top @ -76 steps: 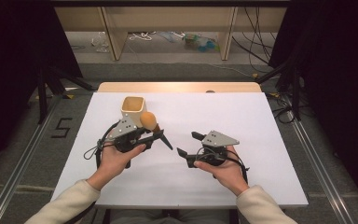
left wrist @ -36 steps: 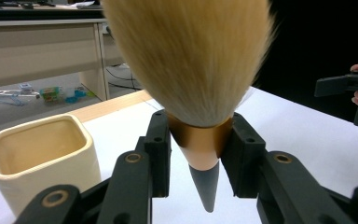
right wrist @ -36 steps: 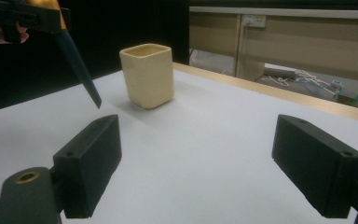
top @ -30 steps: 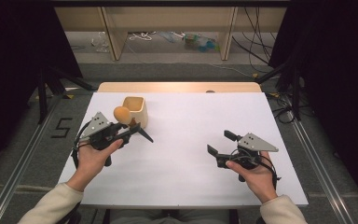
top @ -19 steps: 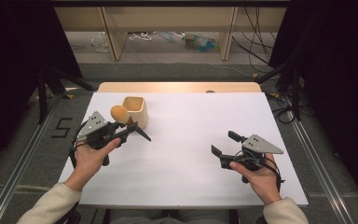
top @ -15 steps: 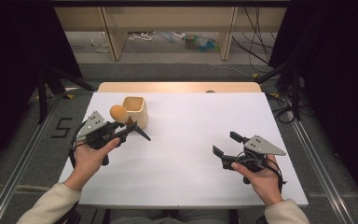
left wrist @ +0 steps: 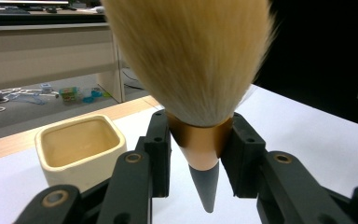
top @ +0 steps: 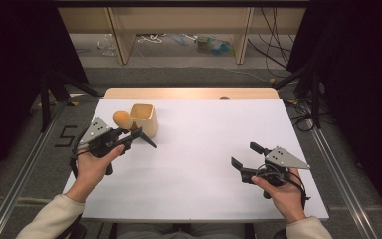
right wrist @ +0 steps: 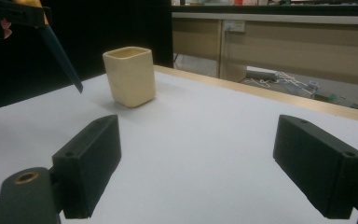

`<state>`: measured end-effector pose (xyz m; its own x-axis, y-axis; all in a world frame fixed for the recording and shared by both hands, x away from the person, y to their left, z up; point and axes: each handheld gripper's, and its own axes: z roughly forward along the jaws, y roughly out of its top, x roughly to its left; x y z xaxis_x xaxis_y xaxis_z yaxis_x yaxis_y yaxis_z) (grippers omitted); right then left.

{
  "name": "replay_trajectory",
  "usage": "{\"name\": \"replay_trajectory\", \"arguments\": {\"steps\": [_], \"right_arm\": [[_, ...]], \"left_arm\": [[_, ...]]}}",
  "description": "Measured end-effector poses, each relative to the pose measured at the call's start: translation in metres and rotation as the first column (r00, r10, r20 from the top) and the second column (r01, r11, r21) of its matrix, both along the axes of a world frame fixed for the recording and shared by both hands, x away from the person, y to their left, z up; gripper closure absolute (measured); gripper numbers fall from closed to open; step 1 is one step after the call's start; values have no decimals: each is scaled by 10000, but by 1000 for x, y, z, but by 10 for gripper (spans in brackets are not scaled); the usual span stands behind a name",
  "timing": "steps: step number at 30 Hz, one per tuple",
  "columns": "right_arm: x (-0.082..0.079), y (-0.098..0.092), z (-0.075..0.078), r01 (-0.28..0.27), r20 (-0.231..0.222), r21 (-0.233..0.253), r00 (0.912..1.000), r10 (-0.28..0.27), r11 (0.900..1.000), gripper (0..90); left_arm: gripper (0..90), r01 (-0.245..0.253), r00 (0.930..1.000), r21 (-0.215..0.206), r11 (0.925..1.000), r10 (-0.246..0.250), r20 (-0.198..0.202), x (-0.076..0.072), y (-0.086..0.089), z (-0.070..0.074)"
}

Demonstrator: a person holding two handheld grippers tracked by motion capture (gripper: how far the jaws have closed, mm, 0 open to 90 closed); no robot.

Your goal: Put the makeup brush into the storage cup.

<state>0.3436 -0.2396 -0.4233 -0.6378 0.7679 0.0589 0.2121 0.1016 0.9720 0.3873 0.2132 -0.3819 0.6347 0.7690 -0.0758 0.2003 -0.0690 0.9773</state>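
My left gripper [top: 128, 137] is shut on a brush [top: 123, 119] with a round tan bristle head, a copper ferrule and a dark pointed handle. It hovers just left of a cream square cup [top: 144, 118], which stands upright and empty at the back left of the white table [top: 204, 124]. In the left gripper view both jaws clamp the ferrule of the brush [left wrist: 191, 60], bristles up, with the cup [left wrist: 79, 149] beyond on the left. My right gripper [top: 244, 154] is open and holds nothing near the front right. In its own view the right gripper [right wrist: 214, 158] faces the cup [right wrist: 129, 75].
A wooden strip [top: 189, 92] edges the table's far side. Behind it are shelf legs, cables and clutter on the floor [top: 209, 45]. Dark curtains and metal rails flank the table. Bare white surface lies between the two grippers.
My left gripper has carried the brush leftward from the table's middle to beside the cup. My right gripper has drifted right and toward the front edge, still open.
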Motion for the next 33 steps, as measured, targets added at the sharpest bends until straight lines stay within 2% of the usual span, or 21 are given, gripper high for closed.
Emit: {"name": "replay_trajectory", "arguments": {"steps": [1,4,10,11,12,14,23,33], "right_arm": [[-1,-1,1,47,-40,-115,10000,-47,9999,160],[0,0,-1,-18,155,101,9999,17,9999,159],[-1,-2,-1,38,140,12,9999,-38,10000,158],[-2,-3,0,20,-78,-222,10000,-22,9998,158],[-2,-3,-1,47,102,-23,9999,-47,10000,158],[-2,-3,-1,67,55,-53,10000,-67,10000,157],[-3,-4,-1,128,88,-203,9999,-127,9997,157],[-3,-5,0,215,47,-255,9998,-214,9994,157]], "left_arm": [[654,-11,10000,25,10000,11,12,0,0,0],[654,-79,10000,45,10000,79,23,0,2,1],[654,-248,9997,16,9997,248,62,0,6,3],[654,-273,9996,60,9996,273,63,0,7,3],[654,-321,9995,72,9995,321,57,0,8,3],[654,-412,9991,0,9991,412,4,1,8,2],[654,-566,9984,257,9981,563,96,2,9,3],[655,-827,9966,272,9962,825,63,4,11,3]]}}
